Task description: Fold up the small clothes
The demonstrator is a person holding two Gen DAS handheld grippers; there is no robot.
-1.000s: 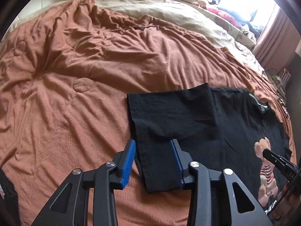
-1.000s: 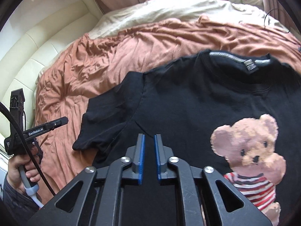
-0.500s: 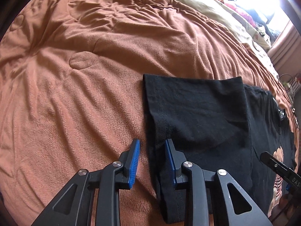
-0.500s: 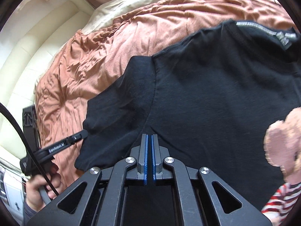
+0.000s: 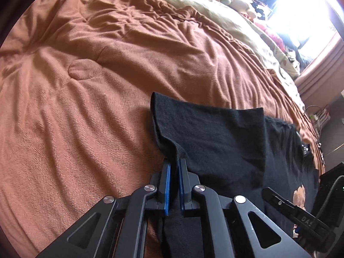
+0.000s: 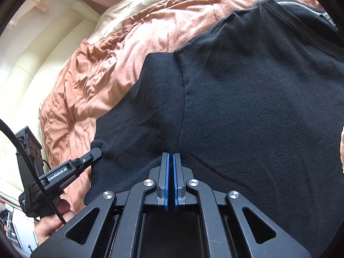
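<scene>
A black T-shirt (image 6: 247, 107) lies flat on the bed, its collar at the far right. In the left wrist view its left sleeve (image 5: 215, 133) spreads ahead, and my left gripper (image 5: 174, 163) is shut on the sleeve's near hem, which bunches up a little between the blue pads. In the right wrist view my right gripper (image 6: 171, 155) is shut on the shirt where the sleeve seam meets the body. The left gripper (image 6: 94, 152) shows there too, pinching the sleeve's edge. A bit of the bear print (image 5: 300, 195) shows at the right.
A rumpled orange-brown blanket (image 5: 96, 107) covers the bed, with a beige cover (image 5: 215, 15) and soft toys (image 5: 238, 2) further back. A cream padded headboard (image 6: 43, 68) curves along the left. A hand (image 6: 51, 221) holds the left gripper's handle. Cables (image 5: 316, 111) and clutter sit past the bed's right edge.
The left gripper went from open around the sleeve hem to shut on it, lifting the hem slightly. The right gripper closed on the shirt and moved in closer.
</scene>
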